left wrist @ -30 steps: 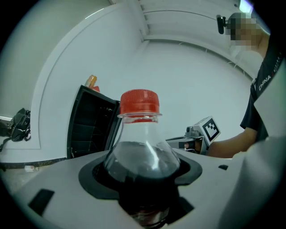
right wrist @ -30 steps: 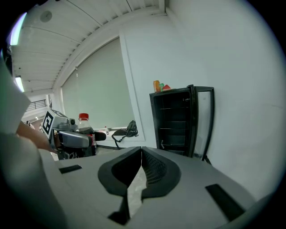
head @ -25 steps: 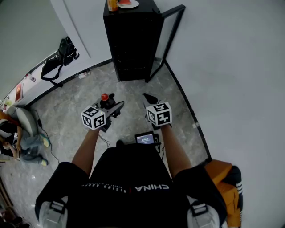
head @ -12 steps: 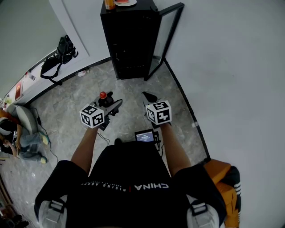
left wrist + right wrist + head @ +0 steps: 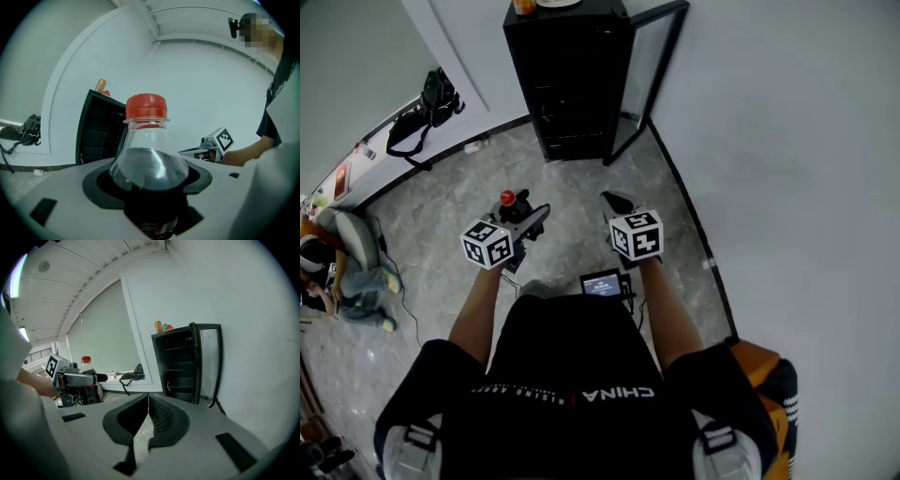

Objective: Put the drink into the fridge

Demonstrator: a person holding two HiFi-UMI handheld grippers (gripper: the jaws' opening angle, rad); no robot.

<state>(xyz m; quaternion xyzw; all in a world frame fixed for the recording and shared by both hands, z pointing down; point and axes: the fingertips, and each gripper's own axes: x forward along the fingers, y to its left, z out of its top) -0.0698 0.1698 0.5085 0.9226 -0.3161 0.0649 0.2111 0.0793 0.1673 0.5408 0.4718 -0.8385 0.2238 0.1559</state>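
Note:
A cola bottle [image 5: 146, 159] with a red cap [image 5: 507, 198] stands upright between the jaws of my left gripper [image 5: 525, 214], which is shut on its body [image 5: 147, 187]. My right gripper [image 5: 614, 202] is beside it on the right, its jaws [image 5: 147, 401] shut with nothing between them. The black fridge [image 5: 567, 84] stands ahead against the wall, some way beyond both grippers. Its glass door [image 5: 647, 75] is swung open to the right, and dark shelves show inside [image 5: 180, 364]. From the right gripper view, the left gripper and bottle [image 5: 86, 376] are seen at the left.
An orange can [image 5: 523, 7] and a plate [image 5: 558, 3] sit on top of the fridge. A black bag [image 5: 427, 112] lies by the left wall, and a person [image 5: 337, 272] sits at far left. An orange object [image 5: 764, 375] is at lower right. A white wall runs along the right.
My left gripper with the bottle has shifted a little left in the head view, and the right gripper has edged forward. The fridge sits slightly higher in the picture.

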